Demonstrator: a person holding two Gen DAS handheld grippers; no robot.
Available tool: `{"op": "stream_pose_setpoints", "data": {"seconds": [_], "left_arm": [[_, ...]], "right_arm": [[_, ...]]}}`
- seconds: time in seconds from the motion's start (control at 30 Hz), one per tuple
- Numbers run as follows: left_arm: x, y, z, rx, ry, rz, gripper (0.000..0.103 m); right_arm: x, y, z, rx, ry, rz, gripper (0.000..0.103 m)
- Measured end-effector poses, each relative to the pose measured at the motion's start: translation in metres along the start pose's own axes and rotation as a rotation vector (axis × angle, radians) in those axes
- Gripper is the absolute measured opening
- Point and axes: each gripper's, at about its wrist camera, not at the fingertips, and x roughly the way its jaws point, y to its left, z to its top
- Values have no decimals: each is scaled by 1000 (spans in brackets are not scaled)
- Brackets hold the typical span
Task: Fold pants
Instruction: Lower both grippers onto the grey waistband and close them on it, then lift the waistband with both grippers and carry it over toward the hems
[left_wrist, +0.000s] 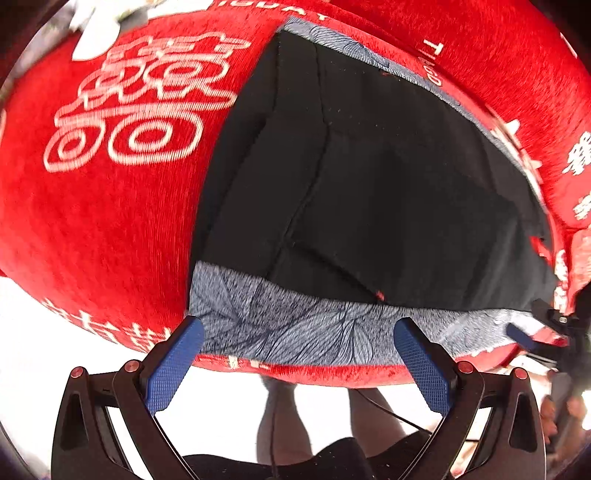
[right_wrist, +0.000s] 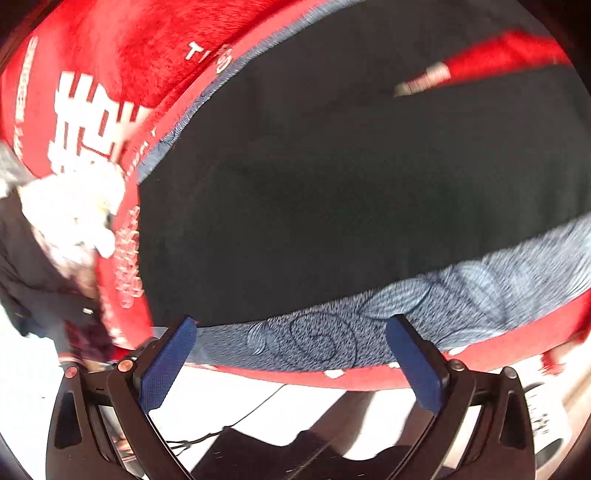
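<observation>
So I've got the black pants (left_wrist: 369, 177) lying flat on the counter, which is covered by a red plush cloth (left_wrist: 110, 221) with white lettering. A grey leaf-print band (left_wrist: 295, 328) of the pants runs along the counter's near edge, and another strip of the same print shows along the far side of the black fabric.

My left gripper (left_wrist: 299, 332) sits right at the near edge with its blue fingers (left_wrist: 173, 362) spread wide, one on each side of the grey band, nothing pinched between them. The left tip is about level with the band's left corner.

My right gripper (right_wrist: 291, 332) is in much the same pose further along that edge: blue fingers (right_wrist: 417, 362) wide apart, the grey band (right_wrist: 461, 302) between the tips, not clamped on it. That view is pretty motion-blurred. In the left view I can spot the right gripper at the right end of the band (left_wrist: 546, 328).

Something white and fluffy (right_wrist: 74, 206) lies near the cloth's left edge, too blurred to identify.
</observation>
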Motion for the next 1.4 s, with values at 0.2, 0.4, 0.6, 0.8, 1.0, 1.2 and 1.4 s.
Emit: {"op": "stream_pose_setpoints", "data": {"seconds": [0.2,0.4,0.6,0.8,1.0,1.2,1.4], "left_arm": [[28,26,-24,-50,91,-131,103],[52,15,-16,-131,101,-233,103],[49,5,-4,-142,78,-287,103],[51,19,0,-202,78,-266,70],[45,11,3,-152,92,-295,39],[22,-2,14,-140,74,-302,34],[-30,-12,47,-170,-53,-337,34]], "right_arm": [[31,-54,-22,163,142,282,85],[42,-86,-38,217,171,409,85],[40,-86,-37,194,151,455,85],[37,-86,-33,187,90,499,85],[33,-93,-35,283,21,534,74],[21,-92,-24,309,24,478,13],[-23,-47,30,156,3,498,13]]}}
